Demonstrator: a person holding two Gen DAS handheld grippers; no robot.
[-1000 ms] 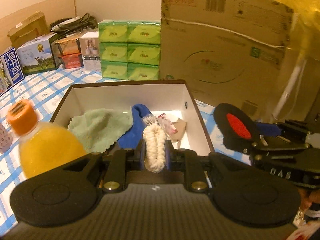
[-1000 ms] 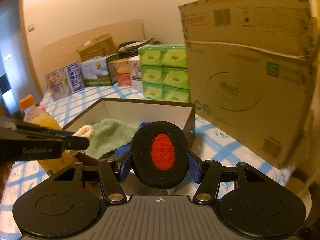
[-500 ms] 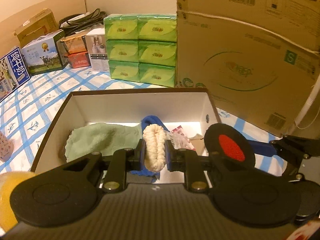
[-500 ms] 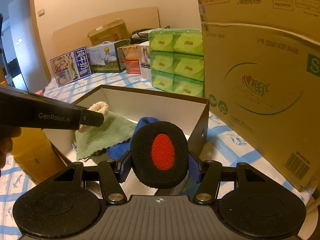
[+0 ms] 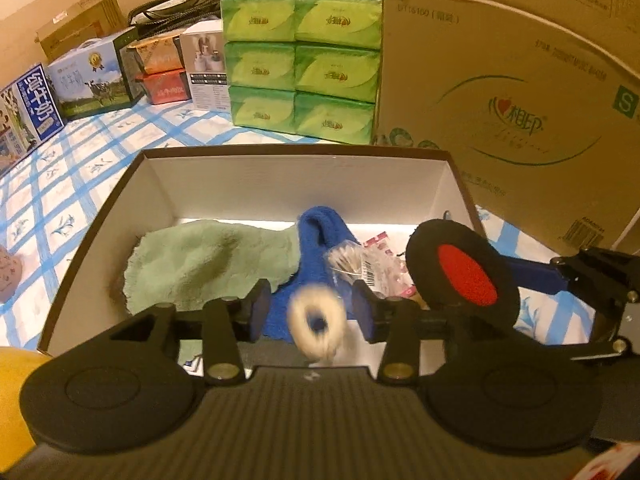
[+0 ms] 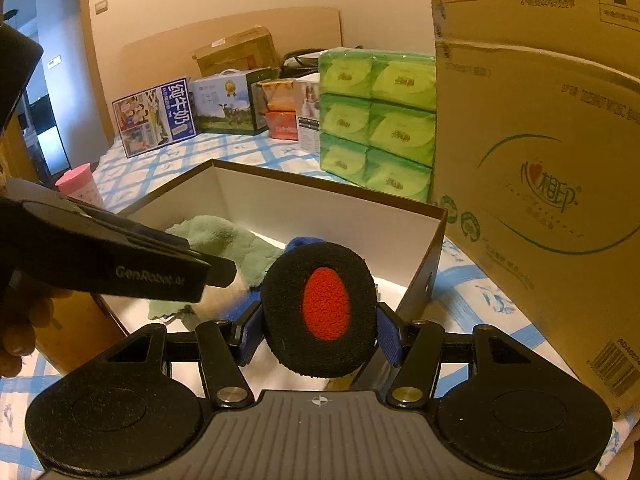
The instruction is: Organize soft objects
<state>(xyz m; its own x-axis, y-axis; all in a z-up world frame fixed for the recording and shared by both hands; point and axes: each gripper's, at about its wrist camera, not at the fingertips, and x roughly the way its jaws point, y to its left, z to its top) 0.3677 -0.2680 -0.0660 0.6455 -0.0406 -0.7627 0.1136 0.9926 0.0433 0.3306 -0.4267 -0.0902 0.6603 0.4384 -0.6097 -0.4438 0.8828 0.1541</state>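
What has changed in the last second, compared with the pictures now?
The left gripper opened and released the cream scrunchie, which shows blurred between its spread fingers over the box. Both grippers advanced toward the box, and the orange bottle slipped almost out of the left view. Unchanged: the right gripper keeps its grip on the black and red pad, and the green cloth and blue sock lie inside.

Right gripper (image 6: 320, 334) clamps ear pad (image 6: 320, 314) — beside box (image 6: 436, 240).
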